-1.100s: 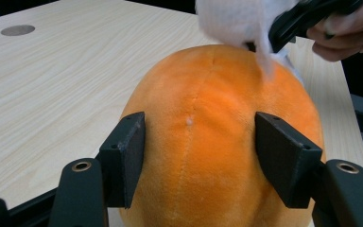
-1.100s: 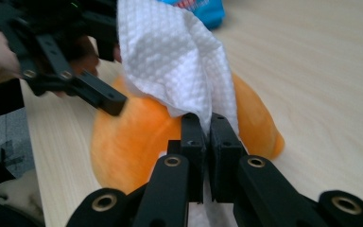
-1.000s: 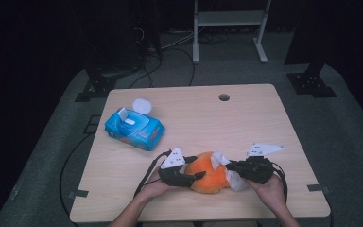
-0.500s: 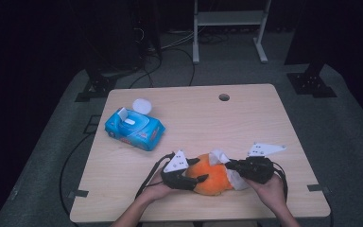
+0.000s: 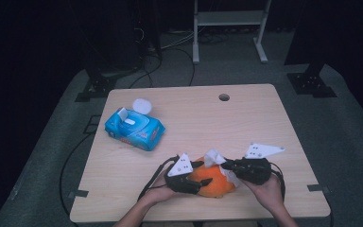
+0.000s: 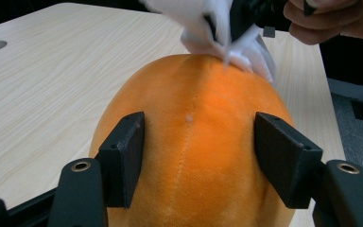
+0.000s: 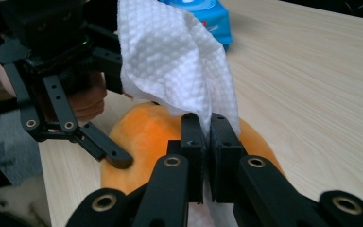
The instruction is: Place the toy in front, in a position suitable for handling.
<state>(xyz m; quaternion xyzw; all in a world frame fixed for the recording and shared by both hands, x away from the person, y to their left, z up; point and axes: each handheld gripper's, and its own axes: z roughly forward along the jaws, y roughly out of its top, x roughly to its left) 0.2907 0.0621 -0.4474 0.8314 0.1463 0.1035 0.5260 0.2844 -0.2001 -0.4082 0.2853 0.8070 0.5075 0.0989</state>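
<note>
Hands low beside the orange plush (image 5: 212, 182): left gripper (image 5: 196, 177) clamps its sides, right gripper (image 5: 228, 166) pinches a white wipe (image 5: 213, 157) on top.

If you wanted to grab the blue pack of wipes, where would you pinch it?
Probably across the short sides of the blue wipes pack, coming straight down from above: it lies flat on the table, soft and squashy, with its flap raised on top.

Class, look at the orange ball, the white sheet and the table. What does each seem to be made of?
Orange ball: plush fabric, with a fuzzy nap and a stitched seam.
White sheet: probably a wet wipe or paper towel, limp, with a dimpled embossed weave.
Table: pale wood grain, matte, possibly laminate.
</note>
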